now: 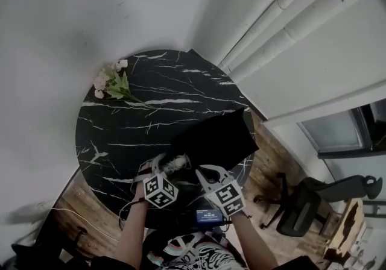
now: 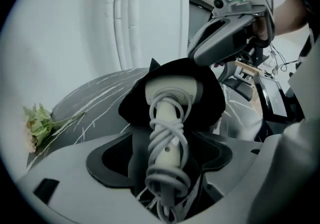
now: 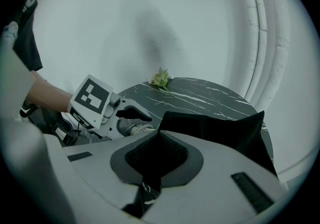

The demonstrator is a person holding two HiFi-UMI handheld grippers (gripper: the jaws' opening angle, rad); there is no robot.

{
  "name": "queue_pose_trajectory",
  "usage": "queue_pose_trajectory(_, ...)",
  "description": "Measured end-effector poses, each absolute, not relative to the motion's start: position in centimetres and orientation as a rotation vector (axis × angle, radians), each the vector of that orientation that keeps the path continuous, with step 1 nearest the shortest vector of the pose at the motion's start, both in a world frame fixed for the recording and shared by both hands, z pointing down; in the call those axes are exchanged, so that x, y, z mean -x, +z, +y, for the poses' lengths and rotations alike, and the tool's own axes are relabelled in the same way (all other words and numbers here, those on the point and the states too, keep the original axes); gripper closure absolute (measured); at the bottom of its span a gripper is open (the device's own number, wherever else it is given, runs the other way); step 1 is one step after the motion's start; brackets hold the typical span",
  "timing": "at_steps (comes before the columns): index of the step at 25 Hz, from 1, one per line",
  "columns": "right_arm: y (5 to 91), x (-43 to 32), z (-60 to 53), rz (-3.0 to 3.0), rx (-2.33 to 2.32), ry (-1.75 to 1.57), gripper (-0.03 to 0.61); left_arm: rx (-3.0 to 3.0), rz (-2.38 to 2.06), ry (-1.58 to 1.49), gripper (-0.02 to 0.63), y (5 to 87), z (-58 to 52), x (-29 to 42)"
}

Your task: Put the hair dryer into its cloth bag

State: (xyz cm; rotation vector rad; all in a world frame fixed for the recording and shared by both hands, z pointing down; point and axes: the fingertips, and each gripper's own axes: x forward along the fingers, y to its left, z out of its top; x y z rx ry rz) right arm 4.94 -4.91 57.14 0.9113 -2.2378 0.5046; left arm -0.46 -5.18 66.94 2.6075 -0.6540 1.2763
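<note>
Head view and both gripper views of a round black marble-patterned table. The black cloth bag lies flat on the near right part of the tabletop, its far corner reaching the table's right rim. The pale hair dryer sits at the bag's near opening: its head is ringed by the dark cloth of the mouth, while its handle, wound with a light cord, projects back toward the person. The left gripper has its jaws standing wide, one on either side of the wrapped handle, with a gap visible between each pad and the cord, so that nothing is clamped. The right gripper has its jaws closed together on the bag's near edge, pinching the cloth just beside the dryer. A small bunch of pale flowers rests at the table's far left rim, well apart from the bag
</note>
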Motion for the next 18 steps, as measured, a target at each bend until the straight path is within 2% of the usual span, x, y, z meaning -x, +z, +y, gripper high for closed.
queue_pose_trajectory(5,56.9,-4.8,-5.4,-2.24,-0.931,0.487,0.555,-2.539,-0.738,1.328,0.274,67.6,-3.1,5.1)
queue_pose_trajectory(7,57.1,-4.7,-5.2,-2.234,-0.922,0.495,0.555,-2.533,-0.767,1.323,0.359,67.8,-2.7,5.7)
queue_pose_trajectory(9,57.3,-4.6,-5.0,-2.23,-0.915,0.498,0.555,-2.529,-0.764,1.313,0.403,68.0,-2.5,5.6)
queue_pose_trajectory(18,57.5,-4.2,-4.8,-2.222,-0.901,0.491,0.555,-2.518,-0.757,1.219,0.457,66.8,-3.2,5.4)
